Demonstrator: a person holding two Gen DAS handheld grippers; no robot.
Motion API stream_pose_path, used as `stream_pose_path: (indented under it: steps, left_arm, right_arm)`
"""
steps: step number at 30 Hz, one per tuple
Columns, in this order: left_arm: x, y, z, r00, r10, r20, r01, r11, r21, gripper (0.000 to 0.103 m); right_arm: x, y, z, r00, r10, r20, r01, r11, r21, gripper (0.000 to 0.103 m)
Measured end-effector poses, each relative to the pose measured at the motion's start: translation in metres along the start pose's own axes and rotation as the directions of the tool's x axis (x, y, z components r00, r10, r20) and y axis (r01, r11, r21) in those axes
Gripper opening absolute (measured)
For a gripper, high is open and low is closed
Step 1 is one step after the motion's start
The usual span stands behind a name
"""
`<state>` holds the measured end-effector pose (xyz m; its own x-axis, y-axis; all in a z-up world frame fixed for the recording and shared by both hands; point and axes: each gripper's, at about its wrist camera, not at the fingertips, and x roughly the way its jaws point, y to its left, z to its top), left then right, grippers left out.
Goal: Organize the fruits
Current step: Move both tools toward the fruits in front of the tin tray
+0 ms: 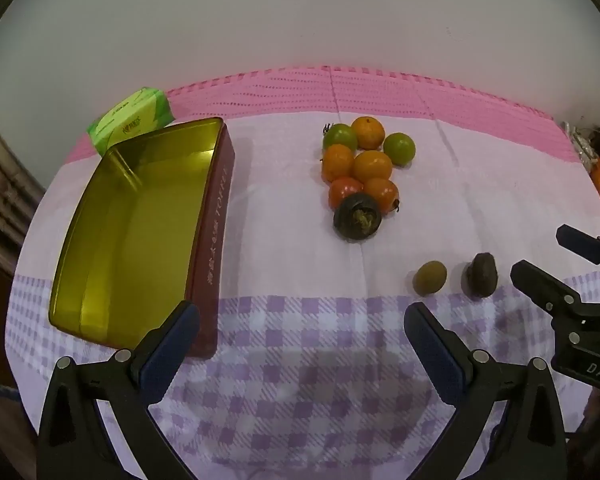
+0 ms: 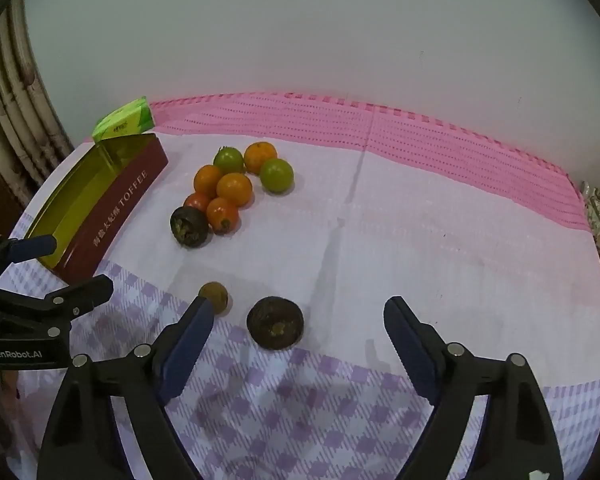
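The left gripper [image 1: 300, 320] is spread wide over the checked cloth [image 1: 300, 380] with nothing in it. The right gripper [image 2: 300, 320] is spread too, and a dark fruit [image 2: 275, 322] lies between its fingers, not pinched. A small brown fruit [image 2: 214, 294] sits just beside its left finger. The fruit pile [image 1: 360, 164] is at 12 o'clock from the left gripper. The gold tin [image 1: 136, 220] is at 10 o'clock. A green pack [image 1: 130, 120] lies behind it.

Clustered orange, green fruits [image 1: 358, 164], empty gold tin [image 1: 140, 216], perhaps kiwi [image 1: 430, 278]
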<state>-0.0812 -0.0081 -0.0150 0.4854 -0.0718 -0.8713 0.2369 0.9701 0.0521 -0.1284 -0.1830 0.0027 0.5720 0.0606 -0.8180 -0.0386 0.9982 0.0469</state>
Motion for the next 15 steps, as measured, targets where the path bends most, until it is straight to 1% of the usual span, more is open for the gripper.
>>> stream_pose_path:
  steps: [3, 5, 9, 15]
  left_arm:
    - [-0.001, 0.0, -0.002, 1.0, 0.008, -0.002, -0.008, 1.0, 0.008, 0.101]
    - [-0.002, 0.0, -0.002, 1.0, 0.002, 0.0, -0.002, 1.0, 0.014, 0.101]
    - [-0.003, 0.004, -0.004, 1.0, 0.001, -0.007, -0.001, 1.0, 0.008, 0.101]
    - [-0.005, 0.006, -0.006, 1.0, 0.004, -0.01, -0.004, 1.0, 0.013, 0.101]
  right_arm:
    - [0.004, -0.003, -0.001, 1.0, 0.001, 0.0, -0.001, 1.0, -0.002, 0.084]
    - [0.009, -0.003, -0.004, 1.0, -0.001, 0.009, 0.001, 1.0, -0.005, 0.084]
    - [0.013, 0.006, -0.003, 1.0, -0.002, 0.01, 0.002, 1.0, -0.01, 0.083]
    - [0.008, 0.01, -0.006, 1.0, -0.006, 0.015, 0.006, 1.0, -0.016, 0.084]
